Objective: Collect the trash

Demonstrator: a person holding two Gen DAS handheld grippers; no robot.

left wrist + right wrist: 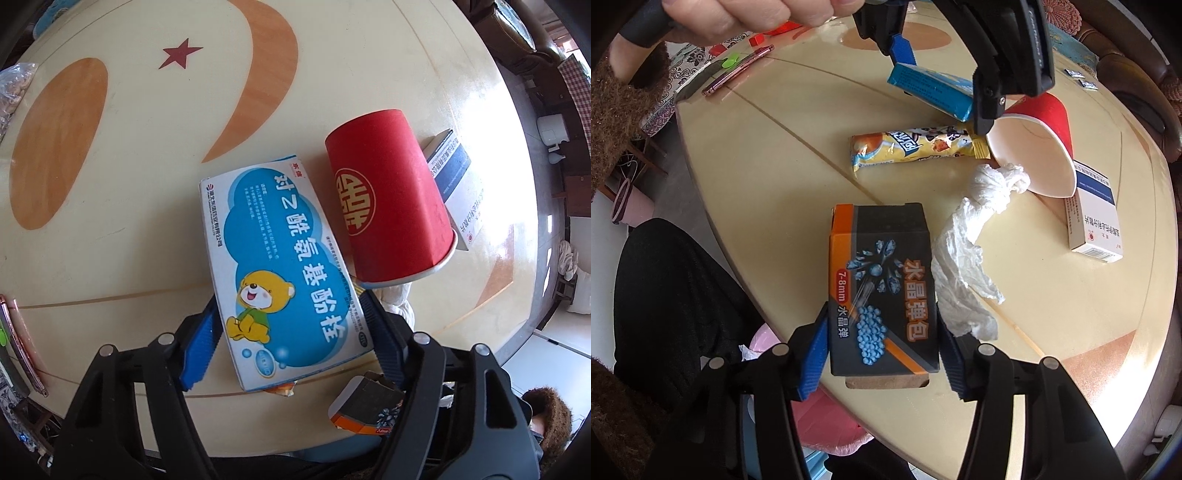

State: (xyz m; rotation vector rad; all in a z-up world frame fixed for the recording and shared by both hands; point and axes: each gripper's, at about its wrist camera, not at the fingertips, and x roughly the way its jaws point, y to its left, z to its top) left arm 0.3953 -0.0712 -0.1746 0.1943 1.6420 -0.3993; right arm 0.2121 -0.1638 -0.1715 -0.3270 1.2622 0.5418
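Both claws grip boxes: left claw blue box, right claw black box, w/ tissue touching

Both grippers, left gripper and right gripper, share black frames, ridged blue fingers and silver round screws. At eleven o'clock, bare hand, fuzzy brown sleeve.

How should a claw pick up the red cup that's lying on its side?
Pinch the rim wall of the red cup, I think. It lies tipped over with its wide mouth open toward the right claw, so one finger could slide inside and one stay outside. Come from the mouth side, near the top of the rim, because the crumpled tissue sits at the lower part.
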